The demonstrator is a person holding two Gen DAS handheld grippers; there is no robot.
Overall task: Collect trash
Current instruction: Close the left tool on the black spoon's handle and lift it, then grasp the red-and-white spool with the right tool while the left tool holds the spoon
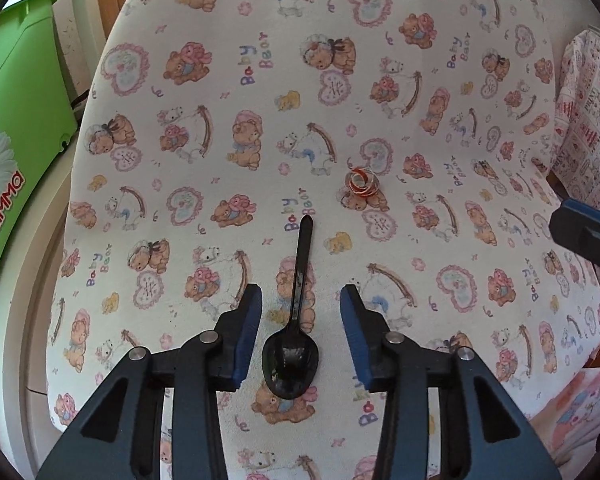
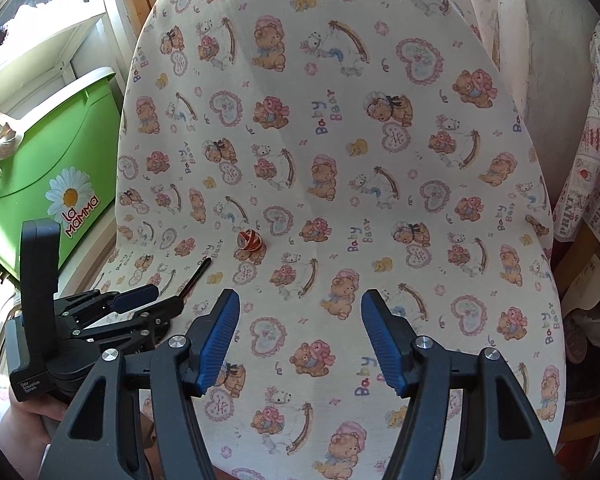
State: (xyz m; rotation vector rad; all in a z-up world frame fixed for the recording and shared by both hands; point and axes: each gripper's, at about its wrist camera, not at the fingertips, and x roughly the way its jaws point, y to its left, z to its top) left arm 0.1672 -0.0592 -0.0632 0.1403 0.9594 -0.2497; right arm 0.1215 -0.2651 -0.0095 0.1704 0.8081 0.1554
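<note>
Left wrist view shows the left gripper (image 1: 301, 296) wide open around a black spoon (image 1: 296, 328) without touching it, and the right gripper (image 2: 300, 304) is open and empty.

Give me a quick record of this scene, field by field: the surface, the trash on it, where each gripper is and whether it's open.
surface: teddy-bear-print fabric cover
trash 1: black plastic spoon, lying flat, bowl toward the left gripper
trash 2: small orange-and-clear crumpled wrapper, beyond the spoon's handle tip, apart from it
left gripper: open, fingers either side of the spoon, not closed on it
right gripper: open, holding nothing, over bare fabric
beside the cover: green plastic bin with daisy logo
</note>
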